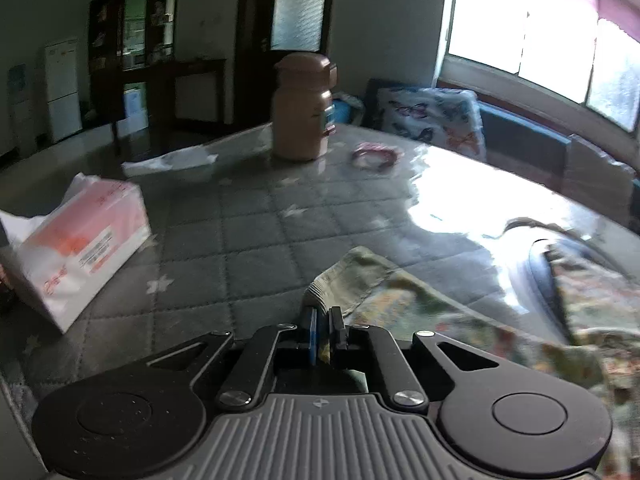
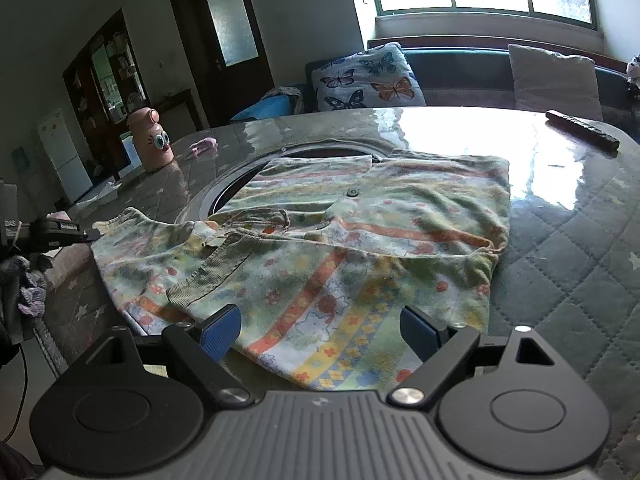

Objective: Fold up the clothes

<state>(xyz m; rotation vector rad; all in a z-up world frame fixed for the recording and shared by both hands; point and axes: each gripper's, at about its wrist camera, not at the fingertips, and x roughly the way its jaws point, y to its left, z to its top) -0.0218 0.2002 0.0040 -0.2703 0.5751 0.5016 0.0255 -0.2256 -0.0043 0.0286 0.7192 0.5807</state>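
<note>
A small patterned shirt [image 2: 360,240] with green, orange and yellow stripes lies partly folded on the glass-covered quilted table [image 2: 580,264]. My left gripper [image 1: 325,320] is shut on the ribbed cuff of the shirt's sleeve [image 1: 352,276], which stretches out to the left; that gripper also shows in the right wrist view [image 2: 76,234] at the sleeve's end. My right gripper [image 2: 320,334] is open, its blue pads on either side of the shirt's near hem, just above the cloth.
A pink bottle [image 1: 302,108] stands at the table's far side, with a pink hair tie [image 1: 376,156] beside it. A tissue pack [image 1: 80,248] lies at the left. A remote control [image 2: 582,130] lies at the far right. A sofa with cushions [image 2: 368,78] is behind the table.
</note>
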